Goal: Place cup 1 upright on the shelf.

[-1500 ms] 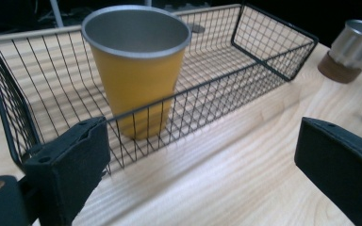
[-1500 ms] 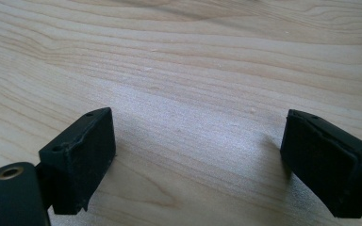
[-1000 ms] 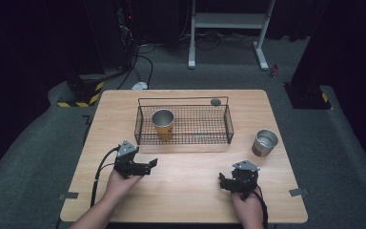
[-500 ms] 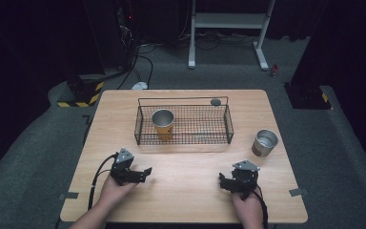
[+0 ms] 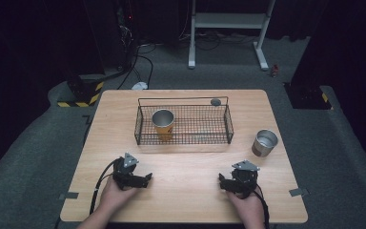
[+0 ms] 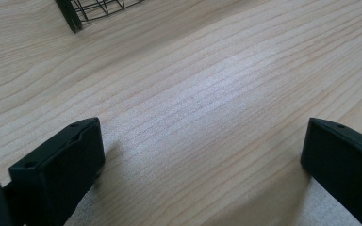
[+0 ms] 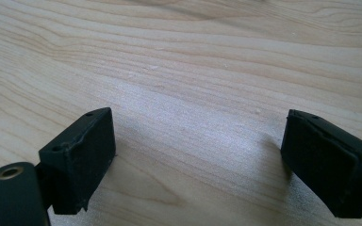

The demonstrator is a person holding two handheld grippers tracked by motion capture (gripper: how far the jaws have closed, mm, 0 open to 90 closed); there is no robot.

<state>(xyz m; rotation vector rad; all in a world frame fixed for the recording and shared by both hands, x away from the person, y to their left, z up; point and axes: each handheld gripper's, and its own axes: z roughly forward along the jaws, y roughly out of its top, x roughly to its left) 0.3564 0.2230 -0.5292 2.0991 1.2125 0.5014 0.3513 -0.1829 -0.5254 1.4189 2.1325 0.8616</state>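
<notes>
- My left gripper (image 5: 145,178) rests low on the wooden table (image 5: 186,191), at about 7 o'clock from the table's middle, its jaws spread wide with nothing but bare wood grain between them (the left gripper view shows both black jaws far apart).
- My right gripper (image 5: 222,181) sits at about 5 o'clock from the middle, well apart from the left one; its jaws also stand wide apart, empty, over bare wood in the right gripper view.
- The wire basket (image 5: 228,125) lies at 12 o'clock from my hands, on the far half of the table.
- An orange cup (image 5: 163,124) stands upright inside the basket, toward its left end.
- A silver cup (image 5: 265,143) stands upright on the table outside the basket, just beside its right end, at about 1 o'clock from my right gripper.
- A small dark round thing (image 5: 215,101) sits near the basket's far right corner; I cannot tell what it is.
</notes>
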